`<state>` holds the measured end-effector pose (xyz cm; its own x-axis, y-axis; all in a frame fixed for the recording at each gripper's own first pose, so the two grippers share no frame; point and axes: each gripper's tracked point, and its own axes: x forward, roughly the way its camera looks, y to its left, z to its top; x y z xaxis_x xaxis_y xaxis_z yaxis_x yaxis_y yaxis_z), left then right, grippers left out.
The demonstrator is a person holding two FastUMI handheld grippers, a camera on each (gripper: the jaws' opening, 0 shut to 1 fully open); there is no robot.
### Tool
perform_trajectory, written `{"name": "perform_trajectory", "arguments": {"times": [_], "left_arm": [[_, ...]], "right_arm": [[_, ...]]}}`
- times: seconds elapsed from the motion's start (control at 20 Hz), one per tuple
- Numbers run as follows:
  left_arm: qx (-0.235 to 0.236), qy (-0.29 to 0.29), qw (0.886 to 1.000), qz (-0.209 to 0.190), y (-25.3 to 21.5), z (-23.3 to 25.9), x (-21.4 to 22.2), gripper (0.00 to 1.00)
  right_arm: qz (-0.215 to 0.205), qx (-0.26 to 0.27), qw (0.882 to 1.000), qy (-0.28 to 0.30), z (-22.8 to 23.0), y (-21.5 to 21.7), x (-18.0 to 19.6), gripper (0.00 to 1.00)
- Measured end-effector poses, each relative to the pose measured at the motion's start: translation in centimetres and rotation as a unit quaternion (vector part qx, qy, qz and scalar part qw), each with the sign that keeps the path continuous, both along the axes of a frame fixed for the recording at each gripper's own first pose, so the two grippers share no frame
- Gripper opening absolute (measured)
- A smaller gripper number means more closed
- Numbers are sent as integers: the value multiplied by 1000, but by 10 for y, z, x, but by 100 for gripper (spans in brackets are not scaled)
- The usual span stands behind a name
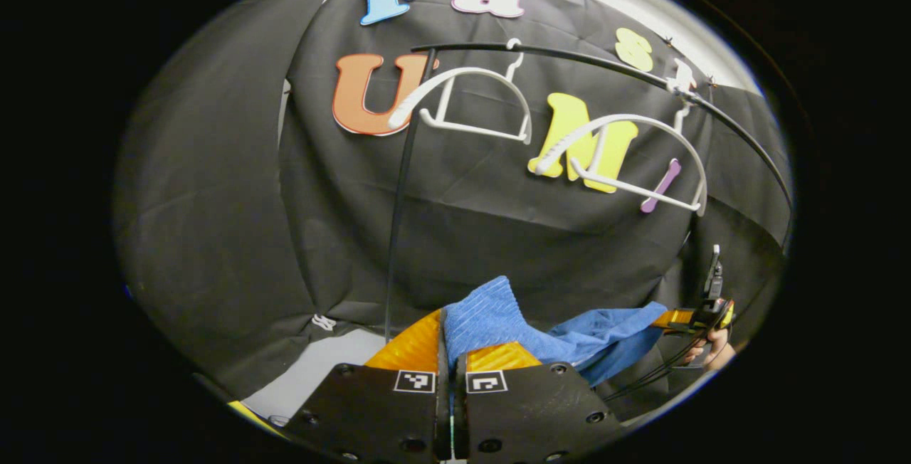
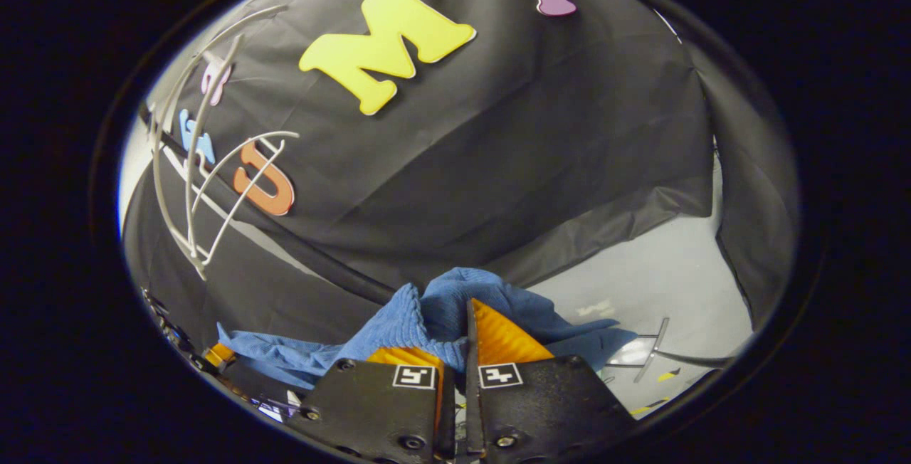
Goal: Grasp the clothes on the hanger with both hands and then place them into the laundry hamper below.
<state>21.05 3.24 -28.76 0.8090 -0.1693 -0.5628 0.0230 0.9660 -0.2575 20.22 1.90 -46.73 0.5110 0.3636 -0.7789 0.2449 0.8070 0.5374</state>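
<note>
In the left gripper view, the left gripper sits at the bottom with its fingers drawn almost together, pinching one end of a blue ribbed cloth that sticks up between them. From there the cloth stretches off to the right, sagging a little, to the right gripper, seen farther off with a hand behind it and dark cables trailing down. Beyond the cloth stands a thin black rack upright that meets a curved black rail overhead. Two bare white hangers hang from that rail, well above the cloth and apart from it. A patch of pale floor shows low on the left.

In the right gripper view, the right gripper has its fingers closed to a narrow slit, with the bunched cloth clamped between them and spilling to both sides. The cloth runs left toward the other gripper, which is cut off at the edge of the view; its grip cannot be judged from here. Behind it the black rail slants across, with the white hangers at far left. The pale floor lies to the right, carrying a thin metal rack foot.
</note>
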Motion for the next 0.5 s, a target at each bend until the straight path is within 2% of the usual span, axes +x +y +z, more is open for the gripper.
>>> {"name": "perform_trajectory", "arguments": {"times": [0.1, 0.5], "left_arm": [[6, -10, 1000, -21, -17, 12, -12, 2], [-21, -68, 991, -112, -90, 76, -43, 2]], "right_arm": [[17, -15, 1000, -13, 12, 10, -15, 10], [65, 1, 995, -74, 97, 47, -60, 9]]}}
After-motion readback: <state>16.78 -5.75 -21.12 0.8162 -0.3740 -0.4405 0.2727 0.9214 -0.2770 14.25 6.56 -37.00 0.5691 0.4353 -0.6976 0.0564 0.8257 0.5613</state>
